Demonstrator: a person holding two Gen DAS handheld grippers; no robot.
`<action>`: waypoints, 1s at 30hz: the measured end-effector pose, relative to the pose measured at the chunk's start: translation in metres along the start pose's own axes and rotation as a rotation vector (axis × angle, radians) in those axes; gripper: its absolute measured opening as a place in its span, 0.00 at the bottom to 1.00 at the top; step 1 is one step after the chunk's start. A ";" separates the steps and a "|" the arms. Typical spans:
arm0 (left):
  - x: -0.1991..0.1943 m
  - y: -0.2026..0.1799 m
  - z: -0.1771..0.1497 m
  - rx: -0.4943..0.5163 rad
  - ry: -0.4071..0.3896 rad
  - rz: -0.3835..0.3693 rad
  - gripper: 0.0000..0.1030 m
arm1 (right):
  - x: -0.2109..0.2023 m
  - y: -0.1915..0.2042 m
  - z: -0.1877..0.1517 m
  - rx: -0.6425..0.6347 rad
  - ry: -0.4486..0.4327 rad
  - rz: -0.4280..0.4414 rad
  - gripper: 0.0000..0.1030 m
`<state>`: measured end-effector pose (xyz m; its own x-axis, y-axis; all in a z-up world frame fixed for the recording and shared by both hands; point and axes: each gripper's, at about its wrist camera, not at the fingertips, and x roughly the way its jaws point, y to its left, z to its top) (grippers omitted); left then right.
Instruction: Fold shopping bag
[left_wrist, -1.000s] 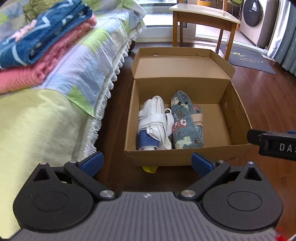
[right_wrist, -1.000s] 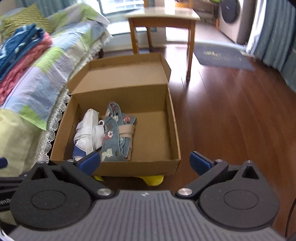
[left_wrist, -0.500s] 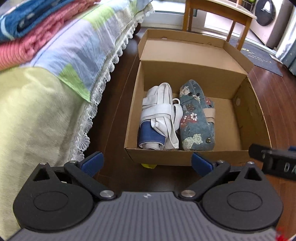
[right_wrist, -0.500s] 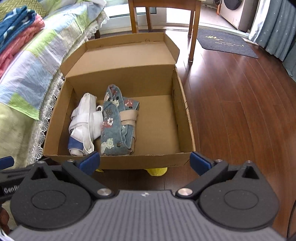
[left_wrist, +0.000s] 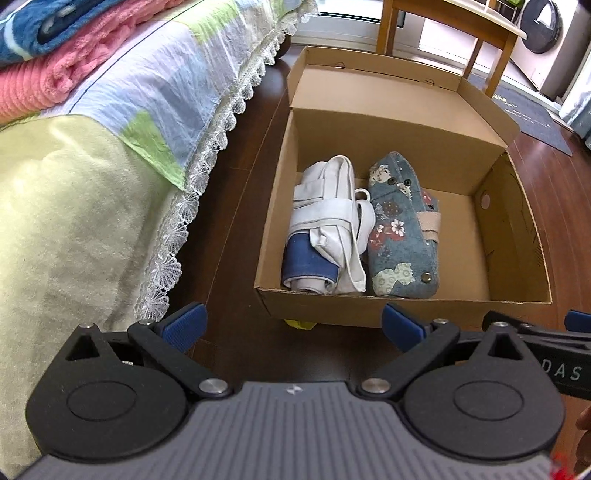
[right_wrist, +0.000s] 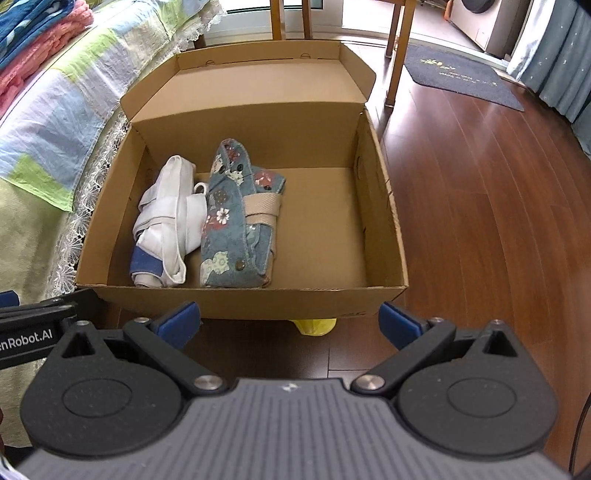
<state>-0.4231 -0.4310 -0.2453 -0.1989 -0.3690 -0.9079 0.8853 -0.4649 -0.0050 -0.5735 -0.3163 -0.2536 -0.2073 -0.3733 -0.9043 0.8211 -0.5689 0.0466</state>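
Cardboard box (left_wrist: 402, 291) stands on the wooden floor (right_wrist: 498, 221) just beside the bed (left_wrist: 74, 206), lid flap up. Two bags lie inside it, side by side against the left wall: a white shopping bag (left_wrist: 328, 229) rolled and bound with its own straps, and a blue floral shopping bag (right_wrist: 236, 221) folded flat with a beige strap around its middle. They touch along their long edges. The right part of the box floor is bare.

My left gripper (left_wrist: 291, 328) hovers short of the near box wall, jaws spread wide, nothing between them. My right gripper (right_wrist: 290, 321) hangs likewise, wide apart and empty, close beside the left one.

Judgement: both bags already lie folded and stowed. This fits either bags about to be lifted out for folding, or finished bundles just set down. I cannot settle which from these views.

Handling notes, valid in either case:
- Keep both grippers above the near wall's rim before going forward; the wall would catch a low jaw.
- Fabric is soft and will slump; any grasp should take the bundle across its bound middle, where the strap holds the layers together.
- Avoid snagging the loose white loop (left_wrist: 362, 192) between the two bags.
- Keep the grippers from colliding; they sit close.
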 end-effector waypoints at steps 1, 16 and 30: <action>0.000 0.001 0.000 -0.005 0.000 0.003 0.98 | 0.001 0.001 -0.001 -0.002 0.003 0.001 0.99; -0.011 0.011 -0.003 -0.016 -0.038 0.047 0.98 | 0.013 0.021 0.009 -0.036 0.033 0.027 0.99; -0.023 0.015 -0.005 -0.017 -0.111 0.063 0.98 | 0.007 0.022 0.010 -0.054 0.005 0.032 0.99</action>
<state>-0.4034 -0.4257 -0.2267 -0.1872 -0.4842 -0.8547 0.9045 -0.4245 0.0423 -0.5622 -0.3391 -0.2544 -0.1781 -0.3873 -0.9046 0.8550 -0.5159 0.0525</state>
